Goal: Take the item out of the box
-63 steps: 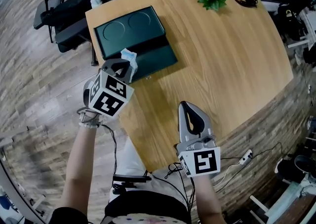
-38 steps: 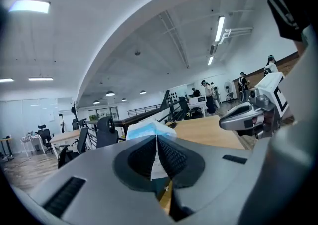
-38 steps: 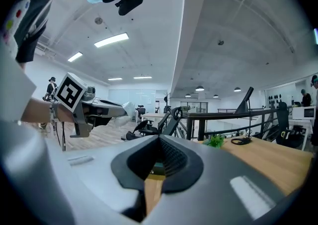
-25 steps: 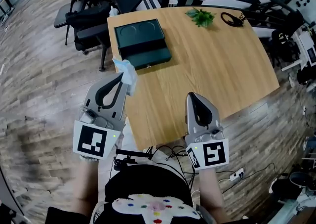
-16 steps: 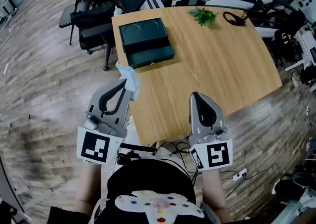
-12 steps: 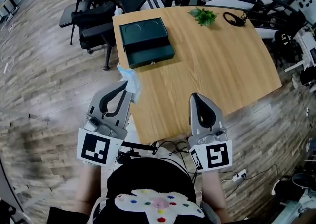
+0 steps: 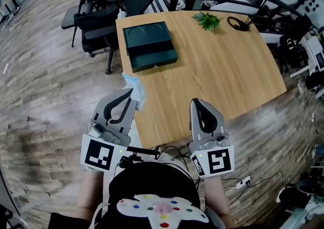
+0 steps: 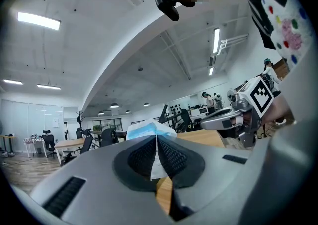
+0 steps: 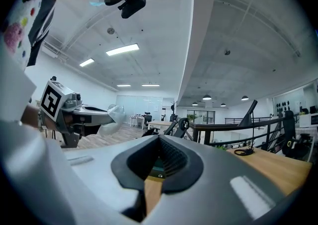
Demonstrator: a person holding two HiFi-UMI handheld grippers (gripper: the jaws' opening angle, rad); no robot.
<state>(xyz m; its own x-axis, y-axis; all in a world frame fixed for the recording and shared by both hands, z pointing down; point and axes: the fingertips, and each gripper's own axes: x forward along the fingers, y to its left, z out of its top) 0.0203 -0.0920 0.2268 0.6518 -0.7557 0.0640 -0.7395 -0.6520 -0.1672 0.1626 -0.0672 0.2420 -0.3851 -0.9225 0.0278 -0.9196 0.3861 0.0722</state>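
A wood-plank floor (image 7: 45, 81) runs around the light wooden table (image 7: 228, 71), which fills the middle of the head view. Black office chairs (image 7: 96, 0) stand just beyond the table's far left corner.

On the table near that same far left corner lies the dark green box (image 7: 154, 58). It is open, and its lid (image 7: 146, 33) lies back flat toward the table's far edge, showing two round hollows on its inner face.

The person stands at the table's near edge with both grippers pointing level toward it. The left gripper (image 7: 129, 93) sits just off the table's near left edge, over the floor. Its jaws are pressed together on a light blue face mask (image 7: 135, 84). In the left gripper view the mask's thin folded edge is pinched between the ribbed pads, and the rest of it bunches up past the tips. The mask is out of the box and well apart from it, hanging beside the table's left edge.

The right gripper (image 7: 197, 101) reaches over the table's near edge, to the right of the left one. Its pads meet at the tips with nothing between them.

A small green plant (image 7: 207, 20) sits at the table's far edge. A black looped item (image 7: 238, 22), either a cable or a headset, lies just to the right of the plant.
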